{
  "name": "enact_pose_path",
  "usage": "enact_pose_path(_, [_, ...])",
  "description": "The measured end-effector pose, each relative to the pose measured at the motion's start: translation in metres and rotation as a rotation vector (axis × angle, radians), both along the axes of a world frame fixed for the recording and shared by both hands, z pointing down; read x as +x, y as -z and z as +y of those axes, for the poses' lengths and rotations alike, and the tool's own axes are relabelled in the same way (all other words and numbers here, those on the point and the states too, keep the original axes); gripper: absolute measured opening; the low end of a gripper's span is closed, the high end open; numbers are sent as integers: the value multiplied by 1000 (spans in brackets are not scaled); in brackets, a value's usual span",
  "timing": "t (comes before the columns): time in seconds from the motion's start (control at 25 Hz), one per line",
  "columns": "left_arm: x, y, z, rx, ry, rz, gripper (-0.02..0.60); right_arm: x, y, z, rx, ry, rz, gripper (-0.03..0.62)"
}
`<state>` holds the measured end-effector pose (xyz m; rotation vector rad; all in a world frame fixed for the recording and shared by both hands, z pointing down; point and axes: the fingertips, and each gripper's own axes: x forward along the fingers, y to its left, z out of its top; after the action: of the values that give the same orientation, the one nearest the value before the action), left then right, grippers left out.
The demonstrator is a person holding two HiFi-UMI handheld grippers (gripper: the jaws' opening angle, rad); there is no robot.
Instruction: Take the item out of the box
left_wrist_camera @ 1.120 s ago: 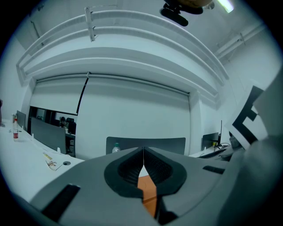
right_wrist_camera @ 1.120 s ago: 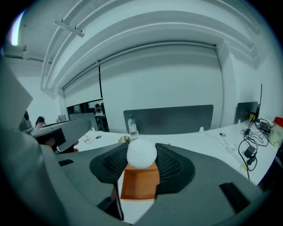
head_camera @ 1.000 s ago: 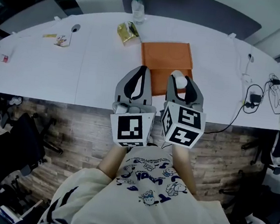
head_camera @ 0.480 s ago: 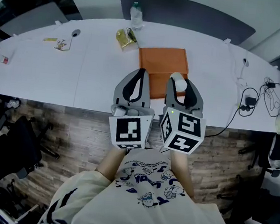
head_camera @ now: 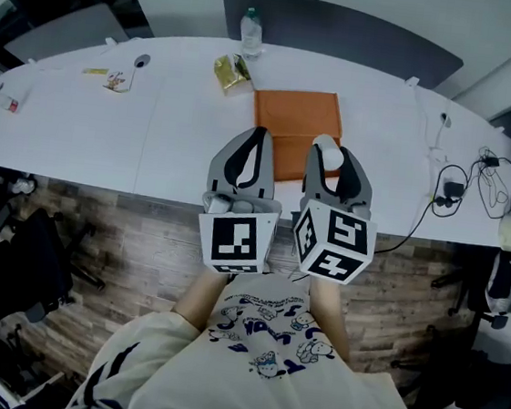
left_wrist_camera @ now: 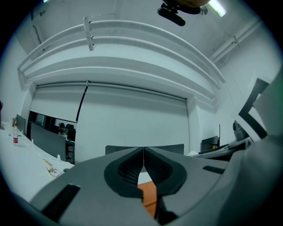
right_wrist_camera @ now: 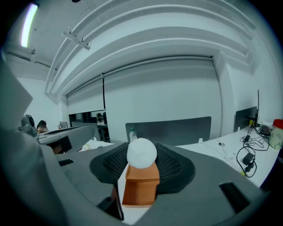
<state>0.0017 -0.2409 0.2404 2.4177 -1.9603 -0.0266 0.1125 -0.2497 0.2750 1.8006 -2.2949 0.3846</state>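
Head view, looking steeply down over a long white table (head_camera: pixel 81 124) with a curved far edge. An orange box (head_camera: pixel 295 114) lies flat at the table's middle, its near part under the two grippers. The right gripper (head_camera: pixel 327 144) has its jaws closed on a white ball (right_wrist_camera: pixel 141 152), which sits between the ribbed pads; seen from the right gripper view, the ball is raised above the box and clear of it. The left gripper (left_wrist_camera: pixel 143 152) is just left of the right one, jaws pressed together with nothing between them.

At the far edge stand a clear bottle (head_camera: pixel 249 33) and, beside it, a yellow snack packet (head_camera: pixel 229 70). Black cables (head_camera: pixel 464 182) trail over the right end of the table. A dark partition (head_camera: pixel 349 31) runs behind the table. The floor (head_camera: pixel 133 231) below is wood-patterned, with office chairs (head_camera: pixel 10 263) at the left.
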Motion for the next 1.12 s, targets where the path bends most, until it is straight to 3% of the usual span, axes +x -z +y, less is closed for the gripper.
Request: enact_pose_path(1.12, [0, 7, 15, 24, 25, 13, 18, 0, 10, 16, 29, 35, -2, 196])
